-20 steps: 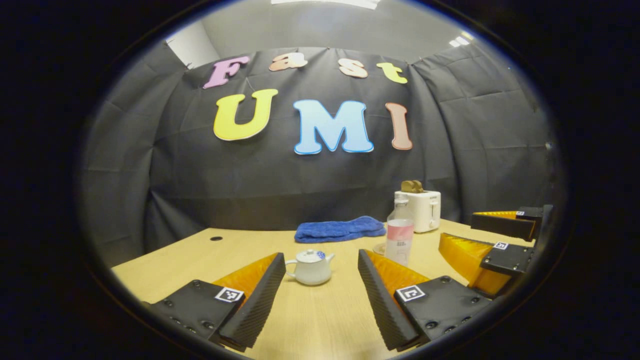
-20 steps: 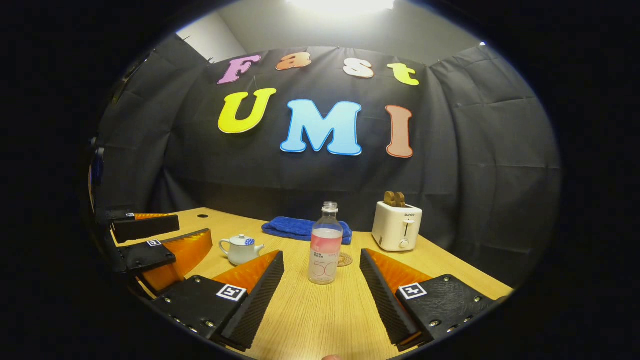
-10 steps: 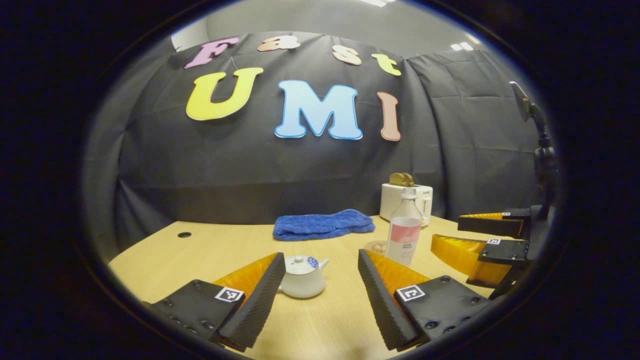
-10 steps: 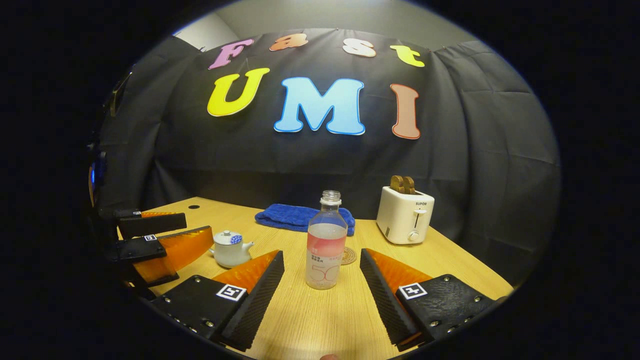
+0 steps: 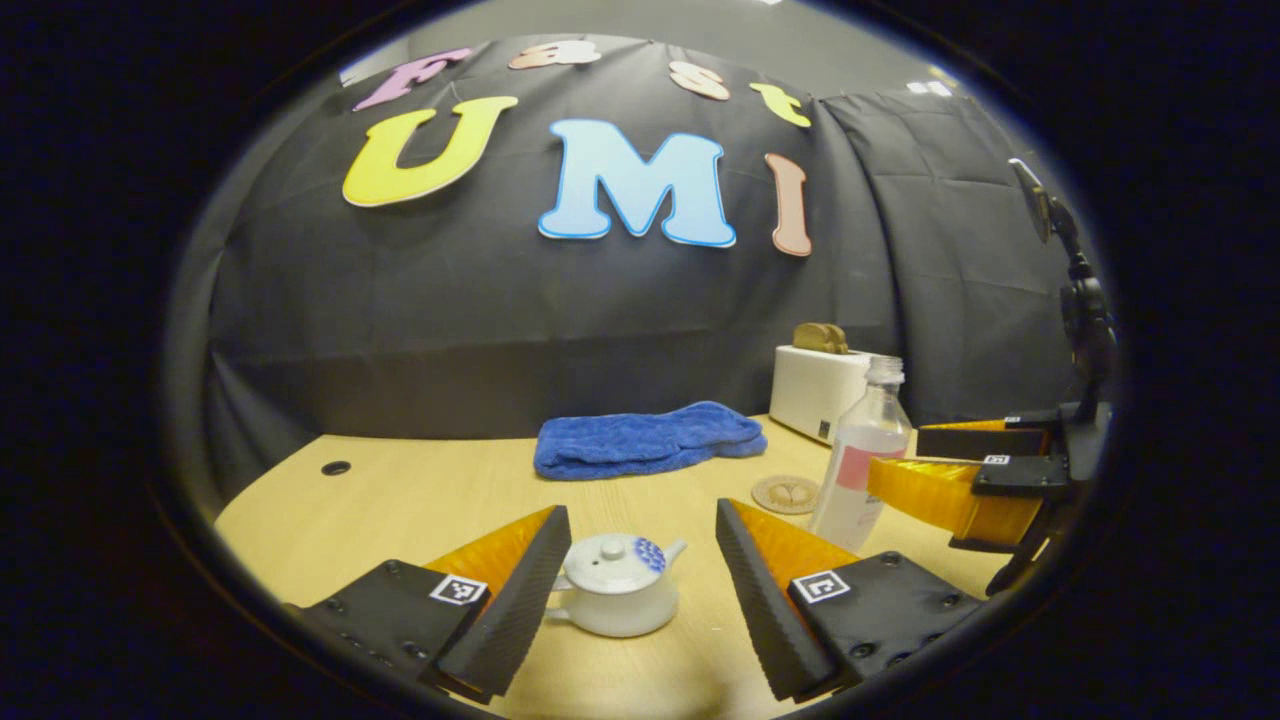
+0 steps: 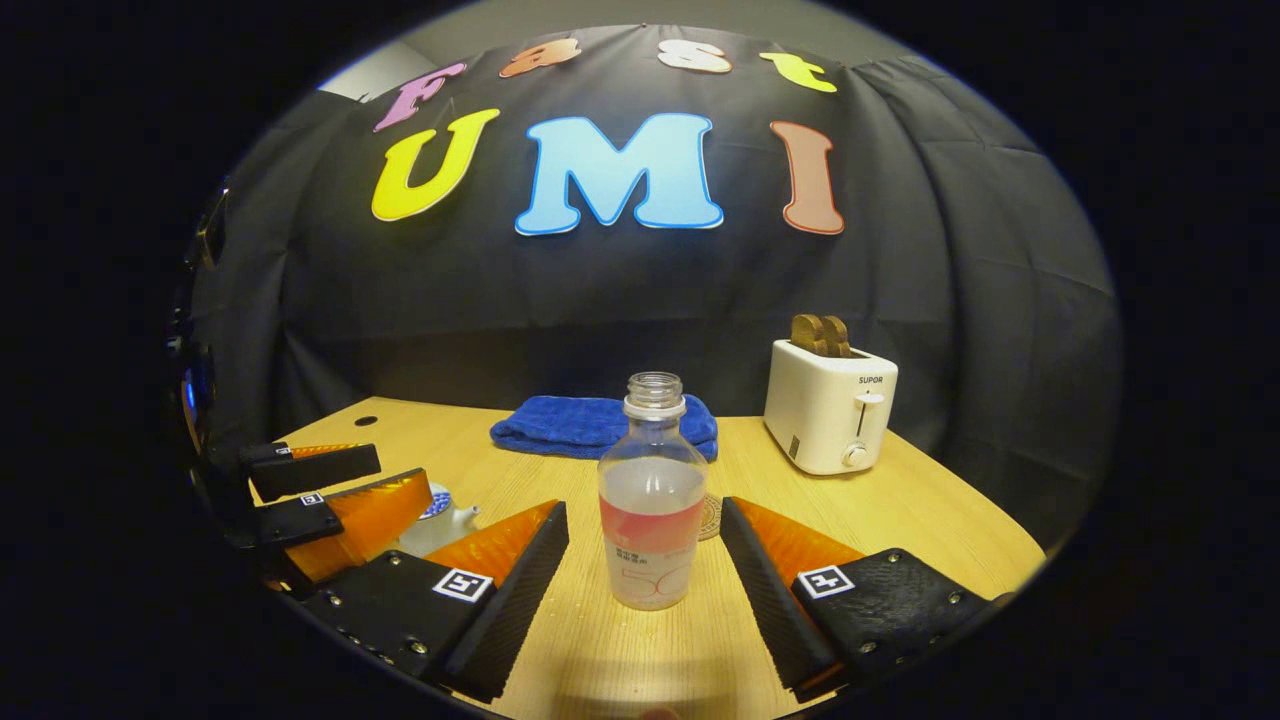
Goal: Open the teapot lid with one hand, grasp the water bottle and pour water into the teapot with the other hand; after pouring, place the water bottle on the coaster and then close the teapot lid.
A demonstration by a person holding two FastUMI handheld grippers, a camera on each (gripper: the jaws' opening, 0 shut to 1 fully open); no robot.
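left hand-held gripper (image 5: 635, 560) spread wide, teapot (image 5: 618, 598) low centre between fingers, lid (image 5: 615, 549) on. centre on knob, pinch lightly, lift straight. right hand-held gripper (image 6: 645, 560) agape, water bottle (image 6: 652, 500) mid-frame, untouched; clamp mid-body.

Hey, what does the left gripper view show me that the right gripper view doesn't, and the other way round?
Left gripper view's own: the whole small white ceramic teapot, lid on, framed between the open left gripper's fingers, and the round woven coaster in full beside the clear plastic water bottle.

Right gripper view's own: the white toaster's front lever and knob, and the bottle's uncapped mouth, framed between the open right gripper's fingers.

Shared: the folded blue towel, toaster, bottle and light wooden table.
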